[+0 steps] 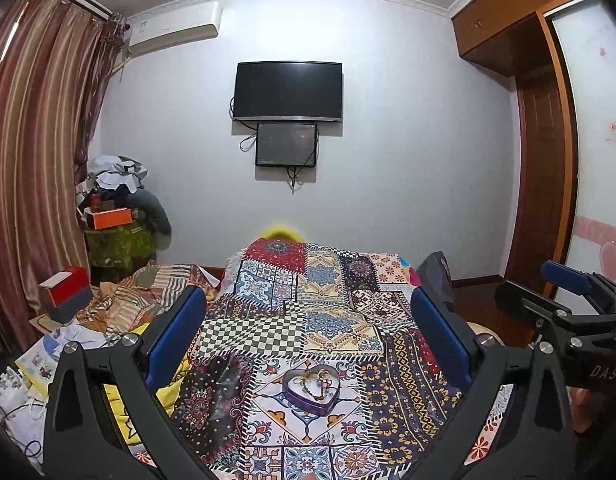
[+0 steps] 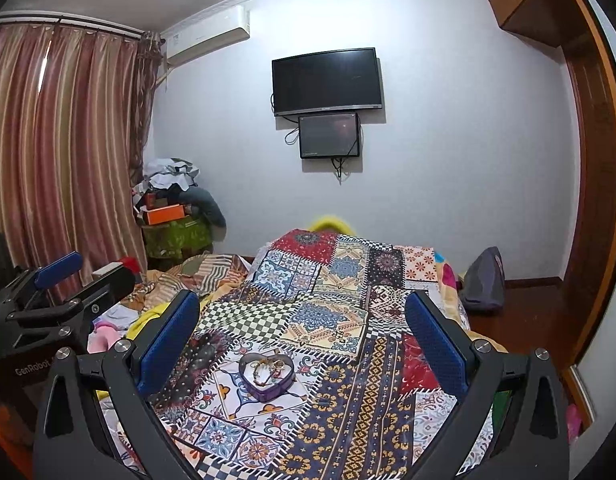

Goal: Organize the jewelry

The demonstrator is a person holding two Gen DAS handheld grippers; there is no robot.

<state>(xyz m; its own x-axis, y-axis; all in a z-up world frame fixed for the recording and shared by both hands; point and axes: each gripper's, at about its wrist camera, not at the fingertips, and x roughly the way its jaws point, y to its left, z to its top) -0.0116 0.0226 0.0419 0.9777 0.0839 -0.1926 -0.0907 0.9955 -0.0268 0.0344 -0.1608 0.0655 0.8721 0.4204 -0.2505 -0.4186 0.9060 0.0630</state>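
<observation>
A purple heart-shaped box (image 1: 311,389) lies open on the patchwork blanket (image 1: 328,320), with a tangle of gold chains and rings (image 1: 318,380) inside. It sits low and centred between the wide-apart blue pads of my left gripper (image 1: 308,320), which is open and holds nothing. In the right wrist view the same heart-shaped box (image 2: 266,376) with its jewelry (image 2: 267,369) lies left of centre, below and in front of my right gripper (image 2: 303,322), also open and empty. Each gripper shows at the edge of the other's view: the right gripper (image 1: 564,296) and the left gripper (image 2: 59,276).
The blanket covers a bed that runs toward the far wall with a TV (image 1: 287,90) and a smaller screen (image 1: 285,144). Loose clothes, papers and a red-and-white box (image 1: 63,290) crowd the left side. A dark bag (image 2: 484,280) stands at the right, a wardrobe (image 1: 548,140) beyond.
</observation>
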